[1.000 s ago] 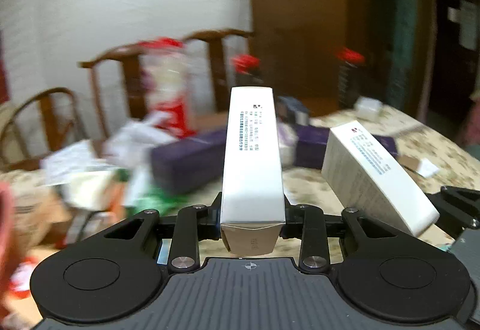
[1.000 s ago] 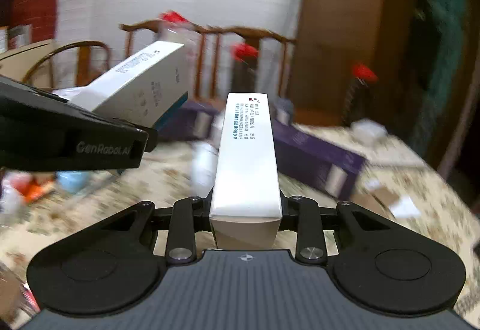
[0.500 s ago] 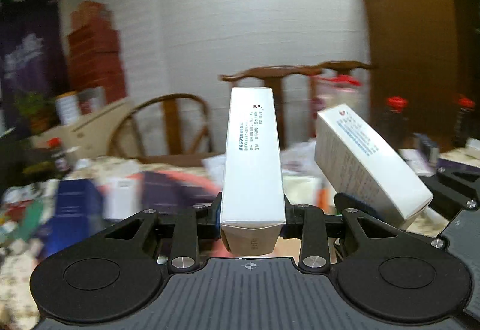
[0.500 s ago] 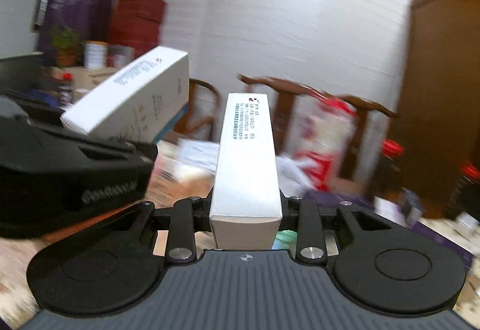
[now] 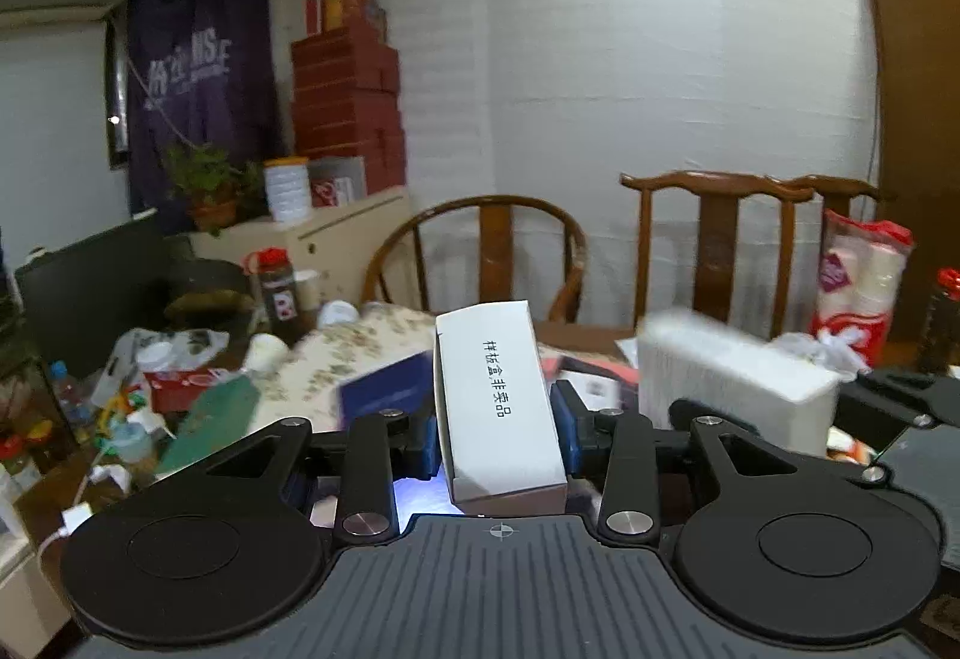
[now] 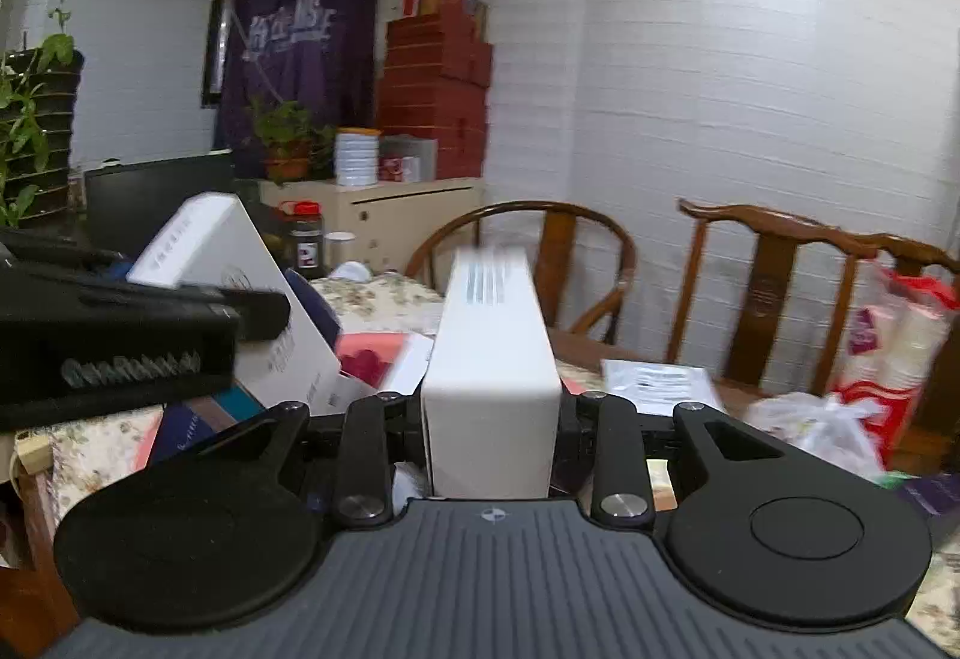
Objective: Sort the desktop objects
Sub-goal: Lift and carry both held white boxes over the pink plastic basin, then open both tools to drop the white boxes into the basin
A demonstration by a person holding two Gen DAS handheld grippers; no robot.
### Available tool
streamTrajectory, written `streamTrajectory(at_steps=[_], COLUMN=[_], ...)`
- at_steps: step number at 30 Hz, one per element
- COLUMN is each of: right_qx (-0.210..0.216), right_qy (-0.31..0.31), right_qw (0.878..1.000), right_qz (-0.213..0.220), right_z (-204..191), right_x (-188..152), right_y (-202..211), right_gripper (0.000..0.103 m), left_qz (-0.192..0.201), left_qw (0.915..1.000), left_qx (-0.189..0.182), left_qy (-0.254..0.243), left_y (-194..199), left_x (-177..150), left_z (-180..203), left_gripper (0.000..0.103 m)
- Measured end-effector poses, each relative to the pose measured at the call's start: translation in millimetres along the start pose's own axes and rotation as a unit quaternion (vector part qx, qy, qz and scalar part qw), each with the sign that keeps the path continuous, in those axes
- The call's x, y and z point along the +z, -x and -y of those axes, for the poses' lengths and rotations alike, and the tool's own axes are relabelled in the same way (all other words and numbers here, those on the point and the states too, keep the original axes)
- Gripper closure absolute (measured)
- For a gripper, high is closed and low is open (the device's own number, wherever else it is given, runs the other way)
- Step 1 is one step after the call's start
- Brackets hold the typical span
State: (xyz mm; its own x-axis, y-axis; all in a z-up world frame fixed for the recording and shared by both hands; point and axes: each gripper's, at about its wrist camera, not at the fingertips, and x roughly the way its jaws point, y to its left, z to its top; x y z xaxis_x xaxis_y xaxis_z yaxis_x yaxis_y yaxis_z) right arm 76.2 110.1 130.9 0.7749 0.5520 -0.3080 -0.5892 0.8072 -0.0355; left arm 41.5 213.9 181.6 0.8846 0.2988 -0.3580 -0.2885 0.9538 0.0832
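Note:
A white carton point(image 5: 492, 377) with black print lies between the jaws of my left gripper point(image 5: 498, 431). The jaws are opening, and the carton sits tilted and tipped forward, with a thin gap at the left blue pad point(image 5: 427, 440). My right gripper point(image 6: 492, 419) is shut on a second white carton point(image 6: 492, 335), which points forward over the table. In the left wrist view that second carton point(image 5: 732, 377) shows blurred at the right. In the right wrist view the left gripper point(image 6: 120, 335) and its carton point(image 6: 240, 287) are at the left.
A table with a floral cloth point(image 5: 336, 353) is littered with boxes, a blue box point(image 5: 384, 395), cups and a red-lidded jar point(image 5: 276, 287). Wooden chairs point(image 5: 498, 239) point(image 5: 720, 239) stand behind it. A pack of paper rolls point(image 5: 858, 287) stands at the right.
Both grippers swung left across the room with their cartons and rose a little. The left carton has tipped forward and tilted in its jaws, showing another printed face.

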Motion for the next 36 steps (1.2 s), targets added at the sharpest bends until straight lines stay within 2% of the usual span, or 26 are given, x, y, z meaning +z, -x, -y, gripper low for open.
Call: streamTrajectory(at_steps=[4, 10, 12, 16, 20, 21, 23, 24, 26, 30, 33, 36], right_qx=[0.024, 0.048, 0.051, 0.071, 0.084, 0.09, 0.108, 0.111, 0.102, 0.089, 0.084, 0.074], right_qy=[-0.015, -0.009, -0.003, -0.007, -0.003, 0.001, 0.008, 0.014, 0.031, 0.066, 0.062, 0.053], right_qw=[1.0, 0.999, 0.999, 0.997, 0.996, 0.996, 0.994, 0.994, 0.994, 0.994, 0.994, 0.996], right_qz=[-0.005, -0.007, -0.006, -0.012, -0.008, -0.012, -0.016, -0.01, 0.007, 0.023, 0.02, 0.018], right_z=[-15.8, -24.2, -23.0, -14.1, -13.1, -13.5, -14.4, -16.2, -22.3, -31.9, -29.7, -26.3], right_x=[-3.3, -20.5, -28.9, -46.1, -51.9, -53.4, -56.9, -58.2, -58.1, -57.4, -57.8, -61.1], right_y=[-16.6, -38.0, -40.4, -42.0, -37.7, -36.6, -33.4, -30.2, -20.7, -5.5, -1.6, -1.0], right_gripper=[0.067, 0.067, 0.067, 0.067, 0.064, 0.062, 0.044, 0.041, 0.026, 0.025, 0.022, 0.018], left_qz=[-0.006, -0.023, -0.023, -0.014, -0.017, -0.018, -0.017, -0.016, -0.012, 0.0, 0.011, 0.016], left_qw=[0.9994, 0.9981, 0.9976, 0.9981, 0.9972, 0.9968, 0.9963, 0.9963, 0.9964, 0.997, 0.9972, 0.9977], left_qx=[-0.03, -0.053, -0.062, -0.061, -0.072, -0.077, -0.082, -0.081, -0.081, -0.076, -0.074, -0.066], left_qy=[0.018, 0.019, 0.022, 0.004, 0.01, 0.012, 0.02, 0.021, 0.022, 0.015, 0.008, 0.002], left_y=[-22.2, -49.7, -54.9, -56.9, -60.6, -60.7, -59.1, -57.7, -53.5, -42.7, -34.5, -32.5], left_x=[-4.0, -27.9, -35.8, -43.9, -39.6, -38.3, -35.8, -34.7, -32.1, -28.3, -29.7, -32.7], left_z=[-15.0, -9.5, -9.0, -2.3, -1.1, -1.5, -4.0, -4.3, -5.0, -3.6, -0.8, 1.4], left_gripper=[0.066, 0.061, 0.05, 0.046, 0.043, 0.043, 0.042, 0.041, 0.037, 0.028, 0.017, 0.013])
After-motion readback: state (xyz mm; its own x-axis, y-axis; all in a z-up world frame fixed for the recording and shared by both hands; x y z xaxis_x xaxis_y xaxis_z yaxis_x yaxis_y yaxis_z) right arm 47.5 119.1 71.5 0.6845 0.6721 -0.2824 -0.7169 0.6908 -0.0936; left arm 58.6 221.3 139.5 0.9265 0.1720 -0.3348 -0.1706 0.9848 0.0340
